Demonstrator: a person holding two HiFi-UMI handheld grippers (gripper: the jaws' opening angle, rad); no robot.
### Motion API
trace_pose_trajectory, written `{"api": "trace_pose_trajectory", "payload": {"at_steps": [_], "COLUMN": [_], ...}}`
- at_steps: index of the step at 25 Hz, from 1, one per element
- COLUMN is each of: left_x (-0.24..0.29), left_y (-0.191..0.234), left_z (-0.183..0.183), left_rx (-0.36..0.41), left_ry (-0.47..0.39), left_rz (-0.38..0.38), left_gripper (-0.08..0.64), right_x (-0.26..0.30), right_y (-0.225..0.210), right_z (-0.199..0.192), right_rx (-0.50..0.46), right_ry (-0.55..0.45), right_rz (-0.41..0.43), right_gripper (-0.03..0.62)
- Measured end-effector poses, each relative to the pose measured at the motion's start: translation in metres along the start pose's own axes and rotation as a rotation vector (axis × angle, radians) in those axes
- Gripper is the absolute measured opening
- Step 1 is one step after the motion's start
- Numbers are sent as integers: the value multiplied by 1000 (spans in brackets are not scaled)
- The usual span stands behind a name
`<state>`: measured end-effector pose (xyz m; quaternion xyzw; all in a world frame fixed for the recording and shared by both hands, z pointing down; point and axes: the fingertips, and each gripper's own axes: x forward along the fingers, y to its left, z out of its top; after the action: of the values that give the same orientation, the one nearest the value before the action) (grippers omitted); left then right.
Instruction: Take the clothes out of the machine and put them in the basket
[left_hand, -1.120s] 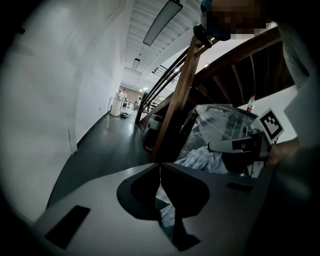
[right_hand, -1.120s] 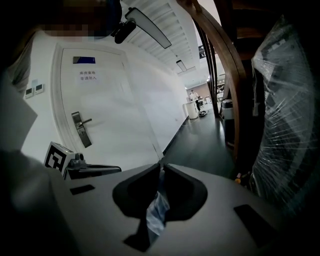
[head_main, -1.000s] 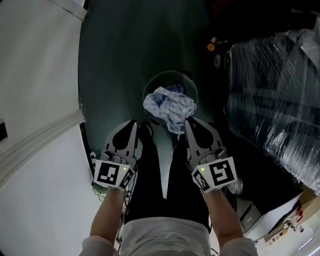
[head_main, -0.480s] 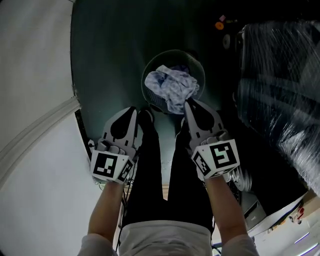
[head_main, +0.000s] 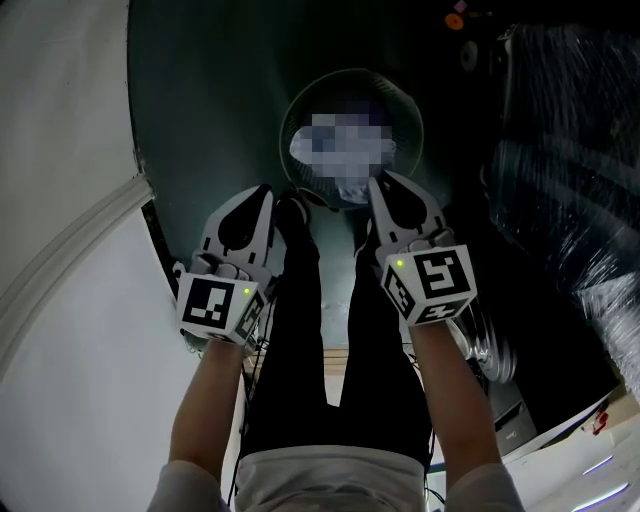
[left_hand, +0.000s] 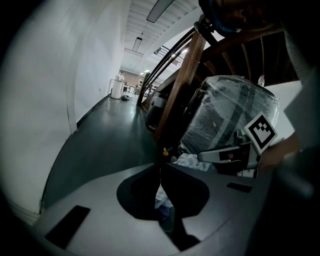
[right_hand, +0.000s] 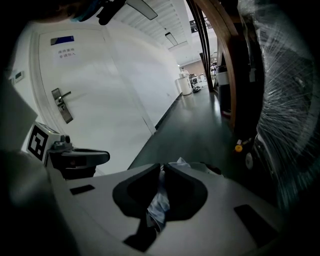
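Clothes (right_hand: 158, 202) pinched in closed right claw (right_hand: 162, 167) over round basket (head_main: 410, 100) on dark floor (head_main: 200, 100), left claw (left_hand: 160, 167) alongside with tips together, hold on cloth unclear, both forearms (head_main: 208, 400) stretched forward, claws tilted downward flanking person's legs (head_main: 300, 330).

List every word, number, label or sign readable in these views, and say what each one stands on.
No text can be read in any view.
Small blue sign on the white door: too small and blurred to read.
White paper notice just below it: lines of print, too blurred to read.
Black-and-white square markers on the left cube and the right cube: patterns only, no letters or digits.
Pale blue-and-white cloth: no print shows.
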<state>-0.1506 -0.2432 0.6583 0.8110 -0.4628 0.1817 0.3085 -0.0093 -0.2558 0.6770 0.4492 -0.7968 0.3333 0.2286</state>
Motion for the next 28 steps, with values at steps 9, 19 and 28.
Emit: {"api": "trace_pose_trajectory", "payload": {"at_steps": [9,19,28], "left_x": [32,56,75], "left_y": [10,19,29], "left_z": [-32,-65,-92], "left_rx": [-2,-15,-5], "left_ry": [62,114,198], "left_rz": [-8,4,16], "left_gripper": [21,21,21], "right_x": [41,89,121], "right_y": [-22,-55,-74], "right_z": [-38,-79,-100], "right_rx": [-12,-60,-21], "right_ry": [92,220,313], "right_rz": [-37,-87,-147], "right_gripper": [29,31,34]}}
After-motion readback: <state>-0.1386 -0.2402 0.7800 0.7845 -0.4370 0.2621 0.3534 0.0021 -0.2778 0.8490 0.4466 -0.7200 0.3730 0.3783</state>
